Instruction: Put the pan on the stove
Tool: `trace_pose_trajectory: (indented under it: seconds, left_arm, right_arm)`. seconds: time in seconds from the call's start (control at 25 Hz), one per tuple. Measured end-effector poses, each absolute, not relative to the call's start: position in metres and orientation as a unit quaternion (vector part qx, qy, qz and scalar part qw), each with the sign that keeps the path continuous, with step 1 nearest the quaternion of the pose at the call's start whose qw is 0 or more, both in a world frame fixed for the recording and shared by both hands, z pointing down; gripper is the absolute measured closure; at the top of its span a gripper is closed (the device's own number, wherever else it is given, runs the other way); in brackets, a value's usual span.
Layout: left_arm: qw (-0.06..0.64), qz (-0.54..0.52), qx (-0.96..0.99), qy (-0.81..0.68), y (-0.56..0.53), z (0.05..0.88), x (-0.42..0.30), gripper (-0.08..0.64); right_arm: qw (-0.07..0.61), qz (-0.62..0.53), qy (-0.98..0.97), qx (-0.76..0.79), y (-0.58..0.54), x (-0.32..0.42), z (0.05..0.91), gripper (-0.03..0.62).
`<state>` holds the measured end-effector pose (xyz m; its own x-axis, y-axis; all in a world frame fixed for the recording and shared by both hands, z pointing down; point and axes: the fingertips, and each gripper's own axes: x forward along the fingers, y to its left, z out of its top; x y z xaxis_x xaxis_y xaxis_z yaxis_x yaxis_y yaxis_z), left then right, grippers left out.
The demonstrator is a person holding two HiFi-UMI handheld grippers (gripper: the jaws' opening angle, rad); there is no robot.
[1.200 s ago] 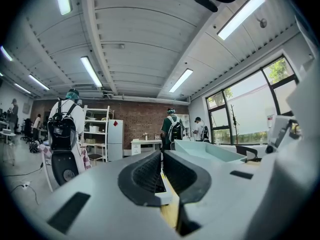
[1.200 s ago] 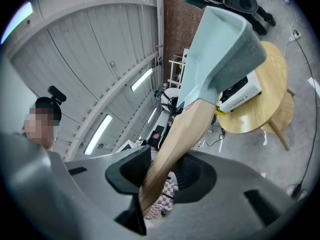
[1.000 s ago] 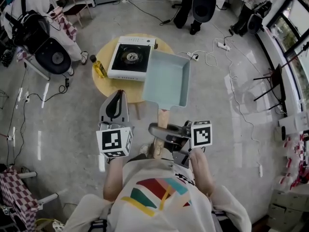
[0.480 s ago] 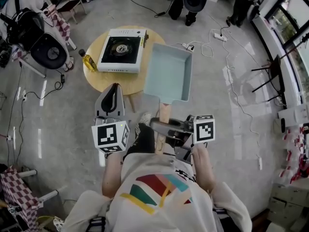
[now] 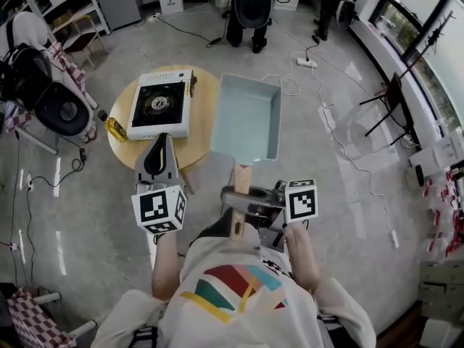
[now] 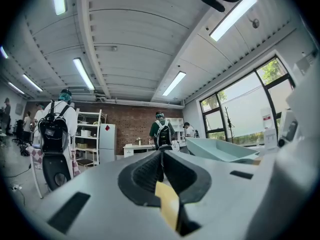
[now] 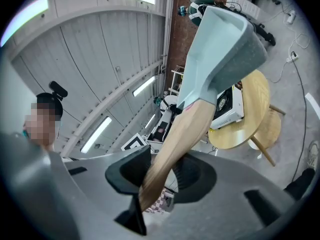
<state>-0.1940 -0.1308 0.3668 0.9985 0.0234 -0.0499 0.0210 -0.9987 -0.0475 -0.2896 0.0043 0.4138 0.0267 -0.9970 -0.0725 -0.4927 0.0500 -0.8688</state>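
Right tool (image 5: 241, 200) is clamped on the wooden handle (image 5: 242, 178) of the pale blue rectangular pan (image 5: 246, 118), which is held in the air directly ahead of it. Left tool (image 5: 159, 145), alongside, has its jaws together with nothing between them. The stove (image 5: 159, 104) stands on the round tabletop (image 5: 197, 133) ahead of the left tool. The pan is beside the stove, not on it.
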Motion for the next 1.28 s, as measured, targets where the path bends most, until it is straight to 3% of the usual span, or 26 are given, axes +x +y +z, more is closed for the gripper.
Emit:
trace_pose_trajectory:
  seconds: [1.28]
  left_arm:
    - [0.030,0.014,-0.999,-0.033,-0.076,0.375,-0.012,0.548]
  right_arm:
    - [0.383,-0.319,0.603,-0.623,0.062,-0.118,0.414,0.472]
